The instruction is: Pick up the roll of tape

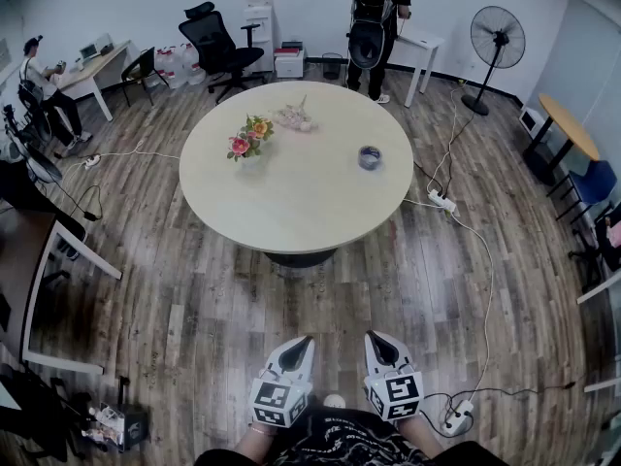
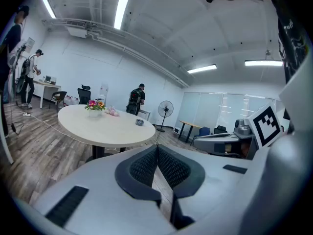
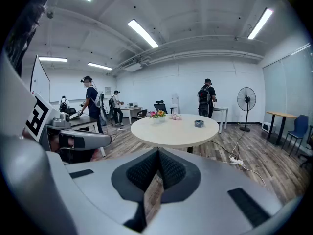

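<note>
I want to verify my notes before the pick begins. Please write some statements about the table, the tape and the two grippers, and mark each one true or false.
1. The left gripper and the right gripper are both over the floor, short of the round table. True.
2. The roll of tape lies on the table, apart from the flowers. True.
3. The right gripper's jaws stand wide open. False: they are shut, with nothing between them.
4. The left gripper holds the roll of tape. False: its jaws are shut on nothing, and the tape lies on the table.
5. In the head view, the flowers are right of the tape. False: they are left of it.
</note>
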Demonstrator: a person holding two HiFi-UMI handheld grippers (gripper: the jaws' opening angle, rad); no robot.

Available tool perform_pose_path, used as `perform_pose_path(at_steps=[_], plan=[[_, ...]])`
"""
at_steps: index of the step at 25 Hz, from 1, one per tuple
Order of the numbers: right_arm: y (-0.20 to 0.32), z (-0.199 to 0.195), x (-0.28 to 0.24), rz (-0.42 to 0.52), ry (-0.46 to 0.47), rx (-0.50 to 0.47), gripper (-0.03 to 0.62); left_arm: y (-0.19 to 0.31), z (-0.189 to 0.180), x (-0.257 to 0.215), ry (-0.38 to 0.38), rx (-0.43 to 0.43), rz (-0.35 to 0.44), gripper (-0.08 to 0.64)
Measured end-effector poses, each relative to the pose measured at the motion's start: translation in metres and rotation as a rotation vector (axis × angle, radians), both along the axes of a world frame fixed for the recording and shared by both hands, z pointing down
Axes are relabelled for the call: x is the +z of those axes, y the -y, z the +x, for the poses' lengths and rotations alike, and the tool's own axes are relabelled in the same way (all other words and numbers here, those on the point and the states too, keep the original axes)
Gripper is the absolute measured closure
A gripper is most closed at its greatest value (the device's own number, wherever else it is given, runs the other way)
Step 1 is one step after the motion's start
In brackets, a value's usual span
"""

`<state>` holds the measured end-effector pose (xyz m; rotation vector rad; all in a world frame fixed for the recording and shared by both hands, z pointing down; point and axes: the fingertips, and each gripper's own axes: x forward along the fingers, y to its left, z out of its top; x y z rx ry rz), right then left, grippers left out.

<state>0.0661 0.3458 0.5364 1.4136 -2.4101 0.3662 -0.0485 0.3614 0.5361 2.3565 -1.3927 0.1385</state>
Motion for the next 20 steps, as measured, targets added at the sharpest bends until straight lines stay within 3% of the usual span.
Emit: perform_pose_path(at_steps=[12,17,20], plan=[[0.006,0.004,-0.001,0.013,-0.017,-0.013,0.586,0.008,0.002,-0.005,0.017,-0.001,0.015,0.54],[0.017,0.013,-0.003,0.012,0.059,0.066,0.582,0.016,-0.001,-0.006,-0.005,-0.01,0.015,0.538],[0.018,0.012,-0.002,-0.003,0.094,0.048,0.407,0.019,0.0,-0.005,-0.038,-0.007,0.012,0.508]])
